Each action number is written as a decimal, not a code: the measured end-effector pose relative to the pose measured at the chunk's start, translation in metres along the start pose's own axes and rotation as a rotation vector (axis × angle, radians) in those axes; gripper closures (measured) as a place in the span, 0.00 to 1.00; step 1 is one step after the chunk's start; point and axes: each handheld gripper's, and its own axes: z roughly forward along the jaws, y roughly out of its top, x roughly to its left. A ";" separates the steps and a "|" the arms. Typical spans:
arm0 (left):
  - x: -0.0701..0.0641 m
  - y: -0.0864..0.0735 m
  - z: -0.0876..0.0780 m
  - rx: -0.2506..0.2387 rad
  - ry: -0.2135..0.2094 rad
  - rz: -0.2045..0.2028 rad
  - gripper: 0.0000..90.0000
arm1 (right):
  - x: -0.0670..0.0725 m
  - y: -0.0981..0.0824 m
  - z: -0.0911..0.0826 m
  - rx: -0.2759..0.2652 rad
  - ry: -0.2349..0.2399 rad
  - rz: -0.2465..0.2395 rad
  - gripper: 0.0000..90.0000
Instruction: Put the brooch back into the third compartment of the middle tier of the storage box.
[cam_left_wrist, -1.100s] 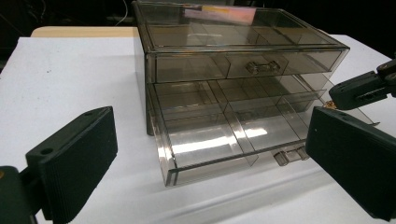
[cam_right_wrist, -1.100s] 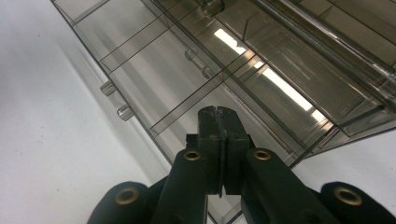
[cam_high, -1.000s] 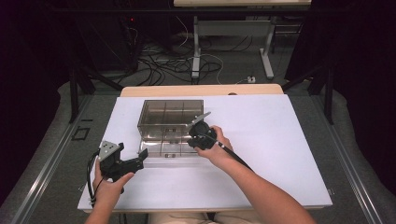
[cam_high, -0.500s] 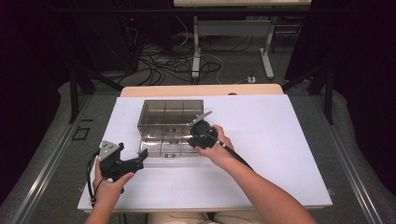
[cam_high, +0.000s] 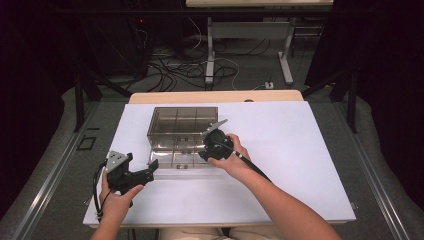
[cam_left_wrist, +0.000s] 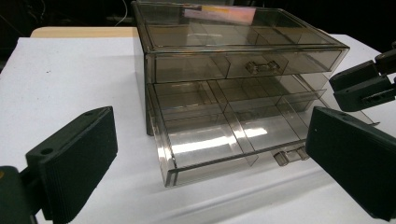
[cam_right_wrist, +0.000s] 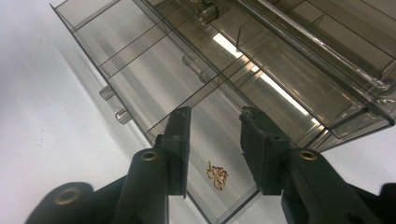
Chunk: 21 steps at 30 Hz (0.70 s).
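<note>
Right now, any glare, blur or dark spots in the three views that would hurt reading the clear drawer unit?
High view: white table evenly lit, surroundings nearly black, drawer unit small but sharp. Left gripper view: bright glare streaks on the pulled-out lower drawer, a pale reflection on the top, near jaws soft. Right gripper view: glare strips across the dividers, right gripper close and slightly blurred, small gold pieces readable.

Drawer box (cam_left_wrist: 224, 70): clear smoke-tinted plastic, glossy, smooth, strong glare on the drawer floors. Small parts (cam_right_wrist: 217, 175) in the open drawer (cam_right_wrist: 154, 84): shiny, brass-coloured metal. Gripper pads (cam_right_wrist: 180, 140): matt black, ribbed. Desk (cam_high: 300, 145): matt white top, bare wood edge at the back.
</note>
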 end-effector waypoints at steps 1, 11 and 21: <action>0.000 0.000 0.000 0.000 0.000 0.000 0.03 | 0.000 0.000 0.000 -0.003 -0.009 -0.007 0.67; 0.000 0.000 0.000 0.000 0.001 0.004 0.03 | 0.002 -0.002 -0.007 -0.061 -0.071 -0.036 0.55; 0.000 0.000 0.000 0.000 0.001 -0.001 0.03 | 0.001 -0.004 -0.015 -0.074 -0.071 -0.024 0.38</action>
